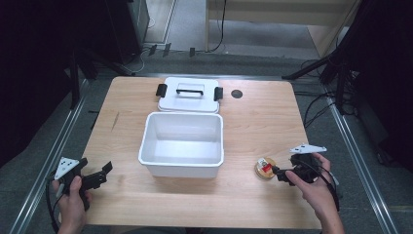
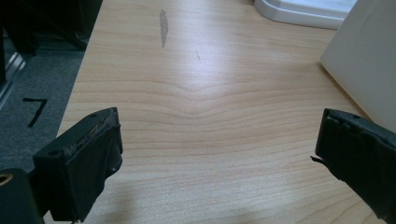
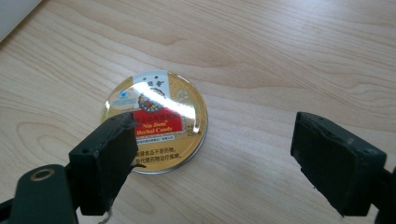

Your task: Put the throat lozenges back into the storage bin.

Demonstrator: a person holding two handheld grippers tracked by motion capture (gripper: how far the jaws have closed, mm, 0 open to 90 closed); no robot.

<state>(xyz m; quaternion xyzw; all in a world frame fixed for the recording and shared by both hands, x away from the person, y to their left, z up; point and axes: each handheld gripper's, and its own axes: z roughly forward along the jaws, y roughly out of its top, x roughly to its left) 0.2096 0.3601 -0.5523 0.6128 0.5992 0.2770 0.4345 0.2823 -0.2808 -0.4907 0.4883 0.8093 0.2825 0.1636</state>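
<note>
Two grippers low in frame. Left gripper (image 1: 106,168) lower left, jaws wide, nothing between, idle on bare table (image 1: 243,195). Right gripper (image 1: 278,171) lower right, jaws apart, not clamping; one jaw overlaps candy tin (image 3: 156,121), other off to side. Tin flat on wood, right of white bin (image 1: 181,145). Recentre over tin, straddle rim, close square. Lid (image 1: 189,95) behind bin, upper centre.
</note>
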